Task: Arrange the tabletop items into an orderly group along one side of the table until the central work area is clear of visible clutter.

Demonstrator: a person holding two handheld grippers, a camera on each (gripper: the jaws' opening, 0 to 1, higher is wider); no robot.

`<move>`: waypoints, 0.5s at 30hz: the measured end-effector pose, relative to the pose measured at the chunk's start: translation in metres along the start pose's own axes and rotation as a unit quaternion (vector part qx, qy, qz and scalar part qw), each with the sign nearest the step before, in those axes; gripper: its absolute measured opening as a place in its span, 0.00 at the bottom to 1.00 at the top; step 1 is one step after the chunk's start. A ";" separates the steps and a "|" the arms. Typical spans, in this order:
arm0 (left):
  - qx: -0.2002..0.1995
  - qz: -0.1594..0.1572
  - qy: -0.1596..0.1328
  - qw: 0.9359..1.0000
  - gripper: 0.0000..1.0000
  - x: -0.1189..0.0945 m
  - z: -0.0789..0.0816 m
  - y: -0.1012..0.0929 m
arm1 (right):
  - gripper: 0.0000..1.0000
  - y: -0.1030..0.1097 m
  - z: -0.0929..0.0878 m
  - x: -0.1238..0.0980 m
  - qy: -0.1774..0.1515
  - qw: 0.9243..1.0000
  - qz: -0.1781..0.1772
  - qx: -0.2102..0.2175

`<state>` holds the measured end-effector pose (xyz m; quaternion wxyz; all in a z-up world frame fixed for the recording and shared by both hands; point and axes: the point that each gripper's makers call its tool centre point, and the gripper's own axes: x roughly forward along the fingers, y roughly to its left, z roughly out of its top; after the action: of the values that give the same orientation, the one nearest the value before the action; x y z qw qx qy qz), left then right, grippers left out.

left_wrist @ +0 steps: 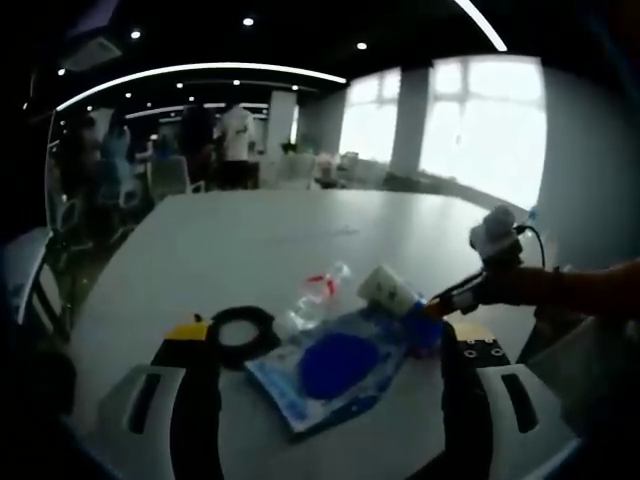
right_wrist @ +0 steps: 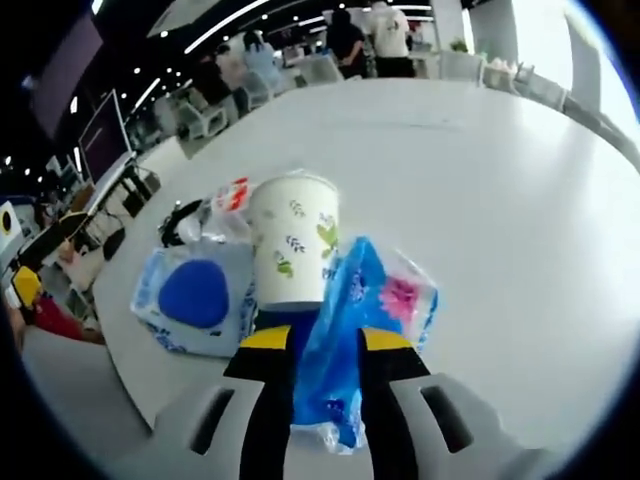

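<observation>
A white table carries a small cluster of items. In the left gripper view a blue-and-white packet with a blue circle lies between the wide jaws of my open left gripper, untouched. A black ring, a clear bottle with red markings and a paper cup lie just beyond it. My right gripper reaches in from the right beside the cup. In the right gripper view my right gripper is shut on a crinkled blue plastic packet. Directly ahead is the leaf-printed cup.
The circle packet, the bottle and the ring lie left of the cup. A pink-printed pouch lies to its right. The far tabletop is bare. Chairs and standing people are beyond the far edge.
</observation>
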<state>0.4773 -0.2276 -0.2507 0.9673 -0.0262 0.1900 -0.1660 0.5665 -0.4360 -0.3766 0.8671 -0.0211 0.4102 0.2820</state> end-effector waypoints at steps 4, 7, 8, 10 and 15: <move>0.000 -0.002 0.003 1.000 0.89 -0.001 -0.002 -0.001 | 0.21 0.000 -0.001 0.000 0.002 1.000 -0.002 -0.003; 0.002 -0.003 0.006 1.000 0.88 0.000 -0.003 -0.001 | 0.16 -0.002 -0.003 0.001 0.008 1.000 -0.009 -0.012; 0.002 -0.004 0.007 1.000 0.88 0.000 -0.003 -0.002 | 0.13 -0.002 -0.004 0.001 0.010 1.000 -0.010 -0.015; 0.002 -0.006 0.008 1.000 0.88 0.000 -0.003 -0.002 | 0.07 -0.004 -0.006 0.001 0.015 0.999 -0.016 -0.026; 0.004 -0.012 0.001 1.000 0.88 0.000 0.000 -0.006 | 0.01 -0.007 -0.004 -0.001 0.015 0.998 -0.027 -0.049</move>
<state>0.4755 -0.2329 -0.2505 0.9652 -0.0240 0.1899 -0.1784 0.5668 -0.4437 -0.3803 0.8660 -0.0790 0.4079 0.2781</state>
